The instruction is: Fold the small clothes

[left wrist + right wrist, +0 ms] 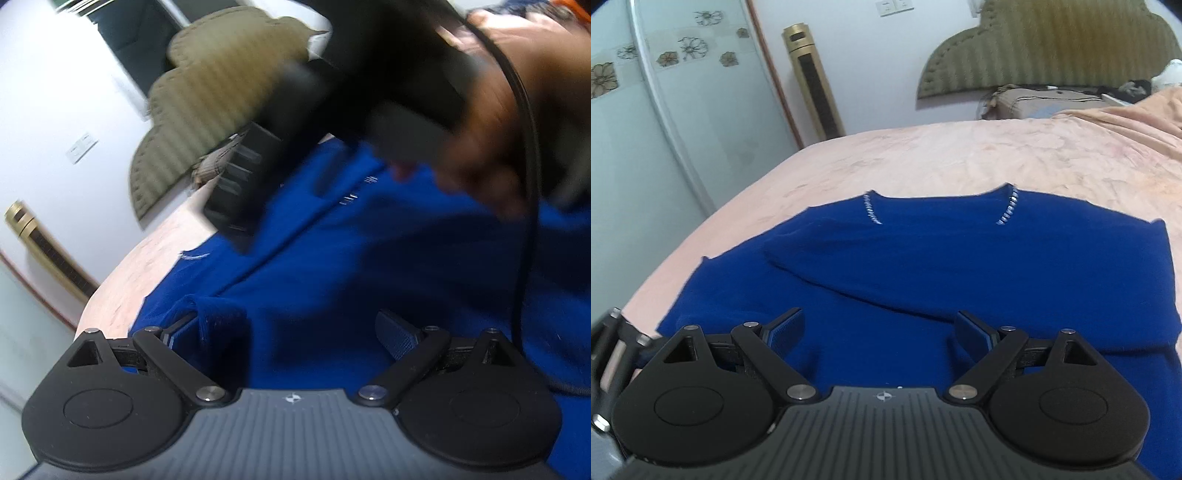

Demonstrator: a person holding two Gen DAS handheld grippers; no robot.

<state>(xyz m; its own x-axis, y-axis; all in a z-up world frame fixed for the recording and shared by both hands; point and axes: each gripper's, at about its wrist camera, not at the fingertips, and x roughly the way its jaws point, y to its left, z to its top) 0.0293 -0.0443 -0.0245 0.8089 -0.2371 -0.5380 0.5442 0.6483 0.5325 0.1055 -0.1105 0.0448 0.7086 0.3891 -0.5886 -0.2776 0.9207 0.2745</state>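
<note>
A royal-blue sweater (923, 266) with a sparkly V neckline (1008, 206) lies on the pink bedspread (923, 158), one sleeve folded across its chest. My right gripper (879, 332) hovers open over its lower part, holding nothing. In the left wrist view my left gripper (291, 332) is open low over the same sweater (351, 258); a raised fold of blue cloth lies against its left finger (181, 325), with no grip. The right gripper's body and the hand holding it (498, 110) fill the upper right of that blurred view.
The bed's left edge (713, 221) drops toward a glass door with flower patterns (665, 92). A gold tower fan (812, 77) stands by the wall. An olive padded headboard (1052, 48) and pillows (1034, 99) sit at the far end.
</note>
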